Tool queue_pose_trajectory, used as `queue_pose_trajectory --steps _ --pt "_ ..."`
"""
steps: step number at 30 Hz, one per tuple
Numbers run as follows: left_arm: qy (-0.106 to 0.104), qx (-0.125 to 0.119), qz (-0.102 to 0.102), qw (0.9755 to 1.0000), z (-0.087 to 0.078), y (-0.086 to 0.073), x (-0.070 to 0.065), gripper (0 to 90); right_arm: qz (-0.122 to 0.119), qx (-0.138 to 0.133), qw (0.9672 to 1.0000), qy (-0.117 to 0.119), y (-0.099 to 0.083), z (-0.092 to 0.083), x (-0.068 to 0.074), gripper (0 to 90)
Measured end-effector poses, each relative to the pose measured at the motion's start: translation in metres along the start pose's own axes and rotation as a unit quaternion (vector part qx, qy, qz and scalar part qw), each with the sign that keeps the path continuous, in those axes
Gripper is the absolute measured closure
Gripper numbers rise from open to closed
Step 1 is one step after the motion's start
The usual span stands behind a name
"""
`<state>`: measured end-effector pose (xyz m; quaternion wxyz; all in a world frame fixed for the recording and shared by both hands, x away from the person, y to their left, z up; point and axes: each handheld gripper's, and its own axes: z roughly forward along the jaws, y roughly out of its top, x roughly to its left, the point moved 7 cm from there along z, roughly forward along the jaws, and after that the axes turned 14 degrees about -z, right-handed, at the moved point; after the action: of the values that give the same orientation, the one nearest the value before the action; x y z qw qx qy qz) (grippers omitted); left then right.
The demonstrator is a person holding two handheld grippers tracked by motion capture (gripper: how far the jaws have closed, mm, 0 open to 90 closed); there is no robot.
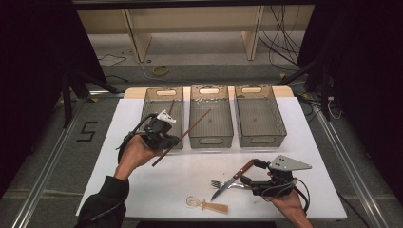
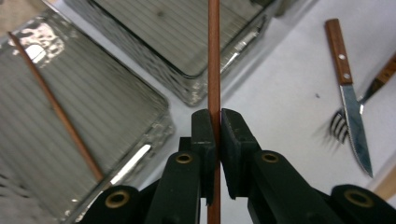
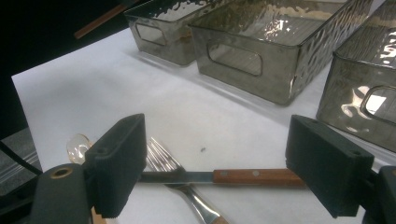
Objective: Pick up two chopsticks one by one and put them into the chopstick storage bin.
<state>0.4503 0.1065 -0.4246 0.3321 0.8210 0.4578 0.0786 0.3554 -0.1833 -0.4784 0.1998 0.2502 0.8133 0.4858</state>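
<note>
My left gripper (image 1: 170, 140) hangs above the table in front of the left bin, shut on a thin brown chopstick (image 1: 187, 130) that slants up over the middle bin. In the left gripper view the chopstick (image 2: 214, 56) runs straight up between the pressed jaws of that gripper (image 2: 217, 126). A second chopstick (image 2: 56, 107) lies inside the left bin (image 1: 148, 102). My right gripper (image 3: 224, 158) stands wide open low over a wood-handled knife (image 3: 252, 177) crossed with a fork (image 3: 173, 172), touching neither. In the high view the right gripper (image 1: 248, 181) sits near the table's front right.
Three clear grey bins stand in a row at the back: left, middle (image 1: 211, 138) and right (image 1: 260, 138). A clear spoon with an amber handle (image 1: 206, 205) lies near the front edge. The white table top (image 1: 142, 190) ends close behind both hands.
</note>
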Motion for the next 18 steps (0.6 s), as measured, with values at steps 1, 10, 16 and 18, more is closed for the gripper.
queue_pose_trajectory --steps 1,10,16,18 --pt "0.002 -0.003 -0.004 1.0000 -0.001 0.003 0.004 84.0 0.000 0.000 1.0000 0.000 0.000 0.000 0.000 21.6" --pt "0.019 -0.025 -0.037 0.9988 -0.006 0.024 0.035 84.0 0.001 0.000 1.0000 0.001 0.000 0.000 0.000 21.6" --pt "0.032 -0.034 -0.055 0.9974 -0.008 0.034 0.053 84.0 0.001 -0.001 1.0000 0.001 0.000 0.000 0.000 21.6" --pt "0.036 -0.034 -0.059 0.9970 -0.007 0.036 0.058 84.0 0.001 -0.001 1.0000 0.001 0.000 0.000 0.000 21.6"
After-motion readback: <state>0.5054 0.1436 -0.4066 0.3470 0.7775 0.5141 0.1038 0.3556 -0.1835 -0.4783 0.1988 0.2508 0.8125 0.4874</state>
